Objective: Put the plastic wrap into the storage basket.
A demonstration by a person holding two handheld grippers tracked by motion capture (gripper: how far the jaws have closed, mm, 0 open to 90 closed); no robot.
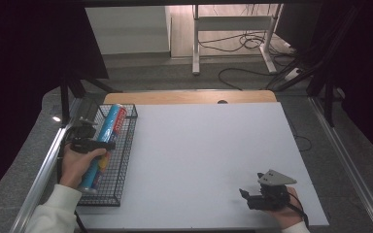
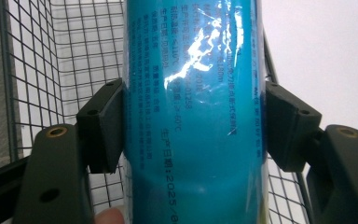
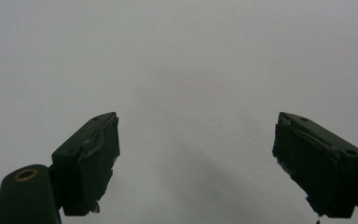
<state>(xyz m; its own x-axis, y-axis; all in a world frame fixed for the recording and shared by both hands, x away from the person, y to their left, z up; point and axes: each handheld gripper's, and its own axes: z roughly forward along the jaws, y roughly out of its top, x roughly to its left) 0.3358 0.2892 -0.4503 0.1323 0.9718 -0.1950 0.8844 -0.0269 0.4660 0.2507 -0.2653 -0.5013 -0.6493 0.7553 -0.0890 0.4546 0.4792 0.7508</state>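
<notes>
A tall blue can (image 1: 109, 136) with a red band near its far end lies lengthwise in a black wire basket (image 1: 122, 165) at the table's left edge. My left gripper (image 1: 94, 144) reaches over the basket, held in a hand. In the left gripper view its two jaws press on either side of the blue can (image 2: 193, 88), so my left gripper (image 2: 193, 128) is shut on it. My right gripper (image 1: 246, 195) rests low at the front right of the white table top (image 1: 204, 145). In the right gripper view my right gripper (image 3: 196, 158) stands open, with bare white surface between its jaws.
The basket's wire wall (image 2: 65, 60) rises to the left of the can. A wooden strip (image 1: 189, 97) borders the table's far edge. Beyond it stand a white desk frame (image 1: 233, 29) and loose cables (image 1: 252, 41) on the floor.
</notes>
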